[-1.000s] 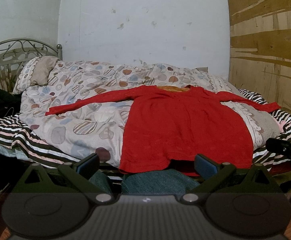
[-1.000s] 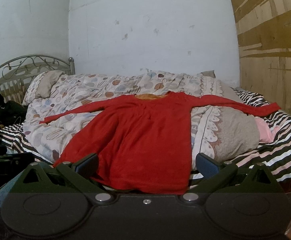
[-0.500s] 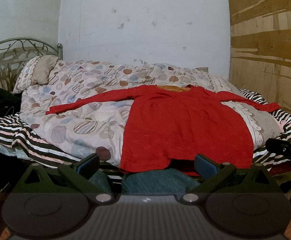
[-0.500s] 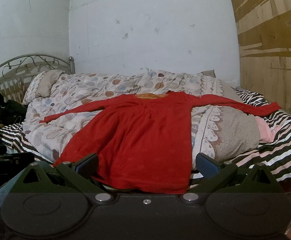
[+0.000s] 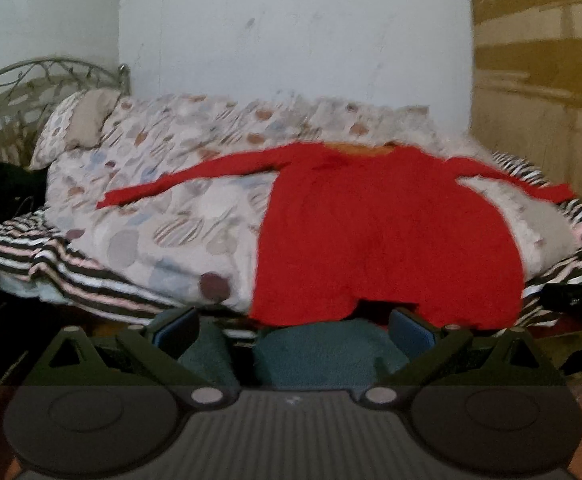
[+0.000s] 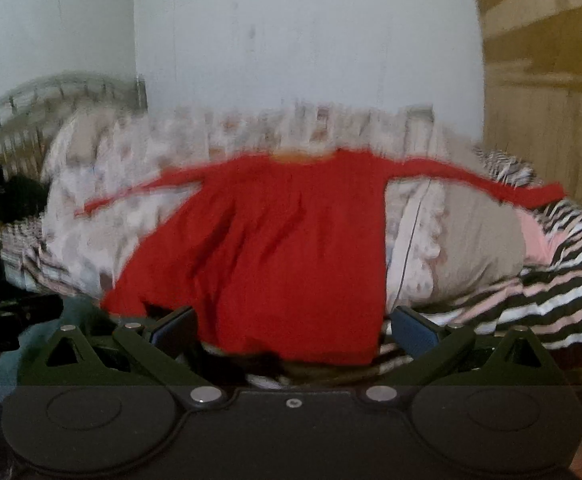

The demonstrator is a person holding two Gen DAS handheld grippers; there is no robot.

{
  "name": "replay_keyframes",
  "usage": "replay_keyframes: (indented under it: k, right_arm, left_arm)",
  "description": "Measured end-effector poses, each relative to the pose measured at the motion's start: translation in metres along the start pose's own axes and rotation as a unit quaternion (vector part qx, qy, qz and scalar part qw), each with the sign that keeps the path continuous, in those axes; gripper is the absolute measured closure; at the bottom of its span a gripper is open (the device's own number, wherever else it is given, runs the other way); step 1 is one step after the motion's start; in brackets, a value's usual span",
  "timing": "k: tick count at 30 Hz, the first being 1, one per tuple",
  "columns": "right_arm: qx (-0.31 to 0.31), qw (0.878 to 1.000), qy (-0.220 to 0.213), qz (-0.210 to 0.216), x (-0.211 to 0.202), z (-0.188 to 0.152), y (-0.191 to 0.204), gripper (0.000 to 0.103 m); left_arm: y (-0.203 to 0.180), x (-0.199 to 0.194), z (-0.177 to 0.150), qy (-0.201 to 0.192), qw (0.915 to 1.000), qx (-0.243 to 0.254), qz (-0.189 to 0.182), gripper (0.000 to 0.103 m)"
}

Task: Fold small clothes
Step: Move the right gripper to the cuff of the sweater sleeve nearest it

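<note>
Risk: our left gripper (image 5: 293, 326) and right gripper (image 6: 293, 326), both spread and empty, could drag the red dress (image 5: 387, 232) off the quilt's (image 5: 163, 216) near edge.

A spotted quilt (image 5: 179, 216) covers a bed with a striped sheet (image 6: 563, 280) beneath, a pillow (image 5: 77, 128) and metal headboard (image 5: 19, 84) at far left, white wall (image 5: 291, 28) behind, wooden panelling (image 5: 543, 80) right.
</note>
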State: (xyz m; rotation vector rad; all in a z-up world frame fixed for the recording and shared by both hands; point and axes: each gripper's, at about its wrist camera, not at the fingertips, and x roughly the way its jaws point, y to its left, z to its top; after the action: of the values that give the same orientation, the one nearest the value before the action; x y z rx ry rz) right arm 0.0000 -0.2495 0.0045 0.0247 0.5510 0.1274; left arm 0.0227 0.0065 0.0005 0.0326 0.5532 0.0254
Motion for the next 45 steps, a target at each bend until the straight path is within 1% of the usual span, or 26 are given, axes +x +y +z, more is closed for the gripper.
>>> replay_keyframes:
  k: [1,2,4,7,11,15,20,22,28,33,35,37,40,43,45]
  right_arm:
    - [-0.002,1.0,0.024,-0.002,0.006,0.006,-0.001,0.0]
    - [0.001,0.999,0.037,-0.004,0.009,0.011,-0.003,0.0]
    - [0.006,0.999,0.05,-0.013,0.015,0.022,-0.008,0.0]
    - [0.007,0.997,0.068,-0.043,0.028,0.04,-0.016,0.0]
    - [0.0,0.996,0.075,-0.04,0.04,0.058,-0.026,0.0]
    - [-0.03,0.995,0.075,-0.053,0.059,0.076,-0.032,0.0]
    - [-0.04,0.994,0.085,-0.057,0.092,0.095,-0.047,0.0]
    - [-0.041,0.993,0.088,-0.061,0.107,0.101,-0.054,0.0]
    - [-0.054,0.991,0.097,-0.077,0.147,0.118,-0.067,0.0]
    - [-0.068,0.991,0.087,-0.079,0.169,0.129,-0.073,0.0]
    - [-0.062,0.992,0.074,-0.082,0.178,0.133,-0.08,0.0]
    - [-0.049,0.992,0.066,-0.097,0.188,0.138,-0.091,0.0]
    - [-0.018,0.991,0.058,-0.116,0.204,0.143,-0.116,0.0]
    - [0.011,0.99,0.037,-0.137,0.215,0.147,-0.146,0.0]
    - [0.033,0.986,0.024,-0.163,0.221,0.151,-0.168,0.0]
  left_arm:
    - [0.002,0.004,0.004,0.005,1.0,-0.002,0.008,0.0]
    - [0.004,0.007,0.009,0.006,0.9999,-0.006,0.014,0.0]
    - [0.009,0.012,0.019,0.003,0.9997,-0.015,0.018,0.0]
    - [0.017,0.019,0.038,-0.002,0.9996,-0.021,0.02,0.0]
    - [0.023,0.037,0.066,-0.005,0.9993,-0.022,0.03,0.0]
    - [0.022,0.061,0.092,-0.003,0.999,-0.021,0.041,0.0]
    - [0.012,0.093,0.112,-0.002,0.9981,-0.007,0.061,0.0]
    - [0.006,0.109,0.118,0.006,0.9981,0.001,0.061,0.0]
    - [-0.01,0.158,0.135,0.031,0.9986,0.004,0.044,0.0]
    - [-0.032,0.201,0.148,0.05,0.9982,0.01,0.029,0.0]
    - [-0.04,0.217,0.152,0.057,0.998,0.011,0.024,0.0]
    - [-0.047,0.233,0.154,0.061,0.9979,0.014,0.019,0.0]
    - [-0.054,0.254,0.156,0.067,0.9975,0.018,0.015,0.0]
    - [-0.06,0.274,0.156,0.076,0.9968,0.023,0.011,0.0]
    - [-0.062,0.287,0.156,0.08,0.9964,0.025,0.009,0.0]
